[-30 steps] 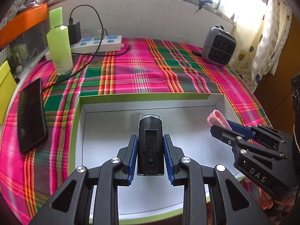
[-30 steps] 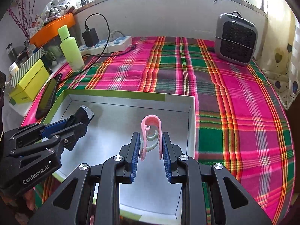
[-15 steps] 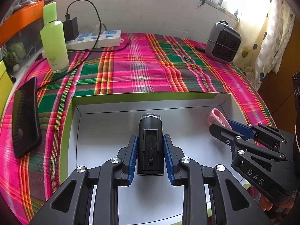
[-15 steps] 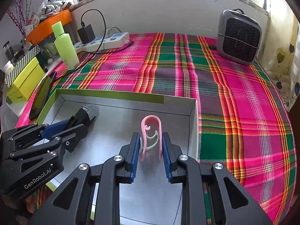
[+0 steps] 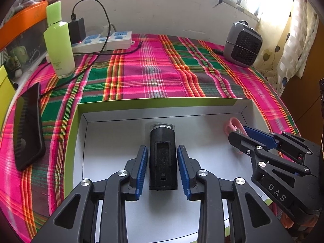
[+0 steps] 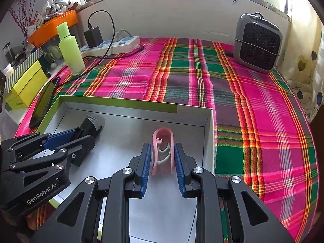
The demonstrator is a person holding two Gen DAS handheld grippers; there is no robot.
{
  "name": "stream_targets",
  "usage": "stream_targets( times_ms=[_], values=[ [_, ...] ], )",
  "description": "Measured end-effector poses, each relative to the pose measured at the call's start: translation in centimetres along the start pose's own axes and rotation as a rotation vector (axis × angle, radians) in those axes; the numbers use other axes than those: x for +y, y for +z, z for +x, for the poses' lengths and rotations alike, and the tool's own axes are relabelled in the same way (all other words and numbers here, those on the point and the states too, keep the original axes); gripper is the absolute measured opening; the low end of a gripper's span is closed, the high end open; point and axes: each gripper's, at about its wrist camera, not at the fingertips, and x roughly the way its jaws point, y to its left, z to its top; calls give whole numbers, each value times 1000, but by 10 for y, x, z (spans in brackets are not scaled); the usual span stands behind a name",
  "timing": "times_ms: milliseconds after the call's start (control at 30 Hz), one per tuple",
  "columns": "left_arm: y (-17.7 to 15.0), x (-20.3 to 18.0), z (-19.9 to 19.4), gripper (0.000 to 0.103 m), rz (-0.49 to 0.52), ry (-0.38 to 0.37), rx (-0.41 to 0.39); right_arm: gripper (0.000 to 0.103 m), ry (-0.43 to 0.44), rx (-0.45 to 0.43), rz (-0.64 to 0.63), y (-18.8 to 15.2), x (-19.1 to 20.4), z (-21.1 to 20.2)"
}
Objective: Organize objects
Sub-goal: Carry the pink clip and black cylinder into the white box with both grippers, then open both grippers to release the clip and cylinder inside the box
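A black boxy device (image 5: 163, 156) lies on the floor of a white box with a green rim (image 5: 158, 102). My left gripper (image 5: 162, 148) straddles it; its jaws are opening, and a narrow gap shows on each side between the blue pads and the device. In the right wrist view the device (image 6: 92, 122) pokes out past the left gripper (image 6: 85, 134). At the box's right side my right gripper (image 6: 162, 147) is shut on a pink curved clip (image 6: 163, 141) with a pale green piece inside it. From the left wrist view the clip (image 5: 232, 124) sticks out ahead of the right gripper (image 5: 239, 132).
The box sits on a pink and green plaid cloth (image 6: 202, 85). A green bottle (image 5: 58, 42), a power strip (image 5: 105, 40) with a charger and a black phone (image 5: 27, 127) are at the left. A grey heater (image 6: 257, 42) stands back right, a yellow box (image 6: 24, 85) far left.
The left gripper's jaws have parted from the black device, which stays between them in the box. The right gripper keeps its hold on the pink clip.
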Motion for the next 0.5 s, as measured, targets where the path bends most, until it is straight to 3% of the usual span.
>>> stream_targets(
  times_ms=[67, 500],
  values=[
    [-1, 0, 0, 38, 3, 14, -1, 25, -2, 0, -2, 0, 0, 0],
    [-5, 1, -13, 44, -1, 20, -15, 32, 2, -22, 4, -4, 3, -11]
  ],
)
